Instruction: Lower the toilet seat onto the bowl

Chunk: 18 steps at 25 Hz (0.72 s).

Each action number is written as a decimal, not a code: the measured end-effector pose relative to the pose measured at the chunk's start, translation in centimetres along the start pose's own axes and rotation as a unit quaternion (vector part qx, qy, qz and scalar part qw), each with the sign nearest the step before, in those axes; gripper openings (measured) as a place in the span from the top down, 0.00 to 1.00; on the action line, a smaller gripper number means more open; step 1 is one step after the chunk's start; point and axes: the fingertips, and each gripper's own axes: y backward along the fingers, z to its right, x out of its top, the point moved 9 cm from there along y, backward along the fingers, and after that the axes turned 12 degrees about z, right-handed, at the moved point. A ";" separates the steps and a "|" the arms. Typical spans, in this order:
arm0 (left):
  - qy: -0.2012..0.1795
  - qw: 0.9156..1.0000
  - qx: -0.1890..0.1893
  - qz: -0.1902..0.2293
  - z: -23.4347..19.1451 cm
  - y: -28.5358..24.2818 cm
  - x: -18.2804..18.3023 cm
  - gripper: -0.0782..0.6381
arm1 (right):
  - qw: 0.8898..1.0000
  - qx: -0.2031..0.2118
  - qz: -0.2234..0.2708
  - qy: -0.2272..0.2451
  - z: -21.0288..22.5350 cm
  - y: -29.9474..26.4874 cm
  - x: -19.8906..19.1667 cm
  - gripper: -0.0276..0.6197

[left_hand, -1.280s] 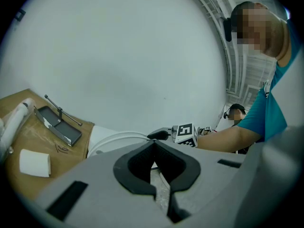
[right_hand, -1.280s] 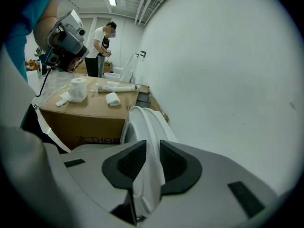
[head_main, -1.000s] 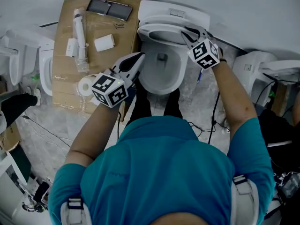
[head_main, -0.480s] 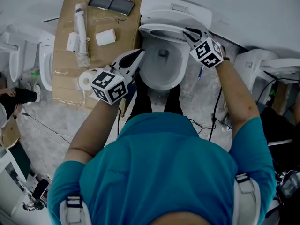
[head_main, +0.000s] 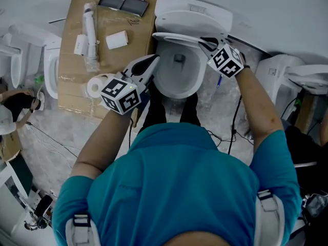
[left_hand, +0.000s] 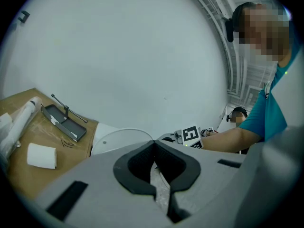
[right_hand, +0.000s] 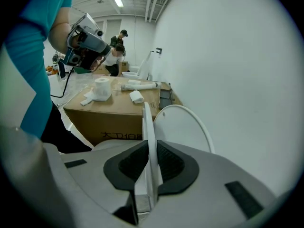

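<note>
A white toilet stands below me, its bowl [head_main: 199, 81] uncovered. The toilet seat [head_main: 177, 37] is tilted forward, away from the raised lid [head_main: 192, 15]. My right gripper [head_main: 206, 43] holds the seat at its right rim. In the right gripper view the seat's thin edge [right_hand: 147, 120] runs between the pads, which press on it, and the lid [right_hand: 185, 127] stands behind. These jaws [right_hand: 151, 148] have just been closing on the seat. My left gripper [head_main: 152, 61] hovers by the bowl's left rim, shut [left_hand: 153, 144] with nothing in it.
A cardboard box [head_main: 110, 65] left of the toilet carries a paper roll [head_main: 94, 86], a long tube [head_main: 89, 32], a small white box [head_main: 117, 39] and a dark tray [head_main: 124, 4]. Other toilets stand at the far left [head_main: 20, 55] and right [head_main: 287, 76]. Cables [head_main: 233, 127] lie on the floor.
My right gripper has shifted slightly with the seat's rim, and the seat now shows as a thinner band further from the lid. The left gripper has stayed put.
</note>
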 end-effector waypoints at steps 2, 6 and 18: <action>0.000 1.000 0.000 0.000 0.0 0.1 -0.1 0.88 | 1.000 0.006 0.000 0.001 -0.3 0.0 0.0 0.88; 0.000 1.000 0.002 -0.001 0.0 0.2 -0.3 0.88 | 1.000 0.017 0.000 0.005 -1.0 0.1 0.1 0.88; 0.018 0.999 0.016 -0.021 0.2 1.6 -2.8 0.88 | 0.999 0.047 0.005 0.008 -5.0 0.7 -0.4 0.88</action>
